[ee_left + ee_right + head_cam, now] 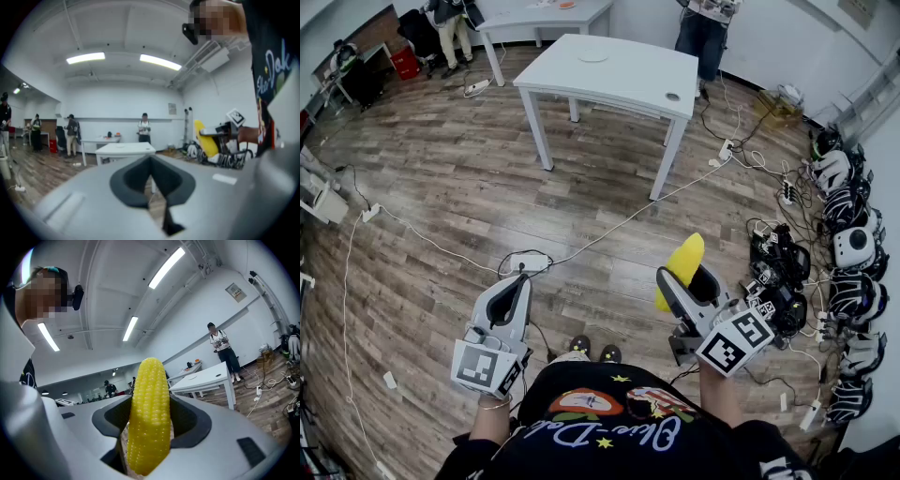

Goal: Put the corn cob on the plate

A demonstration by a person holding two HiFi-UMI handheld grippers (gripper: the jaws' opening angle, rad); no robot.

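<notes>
A yellow corn cob point(681, 269) stands upright between the jaws of my right gripper point(686, 281), which is shut on it; up close, the corn cob point(149, 416) fills the middle of the right gripper view. My left gripper point(512, 295) is held out level at the lower left, shut with nothing in it; the left gripper view shows its jaws meeting point(151, 180). A white plate point(592, 55) lies on the white table point(628, 80) far ahead across the wooden floor. The same table point(206, 378) appears in the right gripper view at right.
Cables point(441, 248) and a power strip point(529, 262) trail over the floor between me and the table. Helmets and gear point(848, 248) are piled along the right wall. A second table point(539, 14) and people stand at the back.
</notes>
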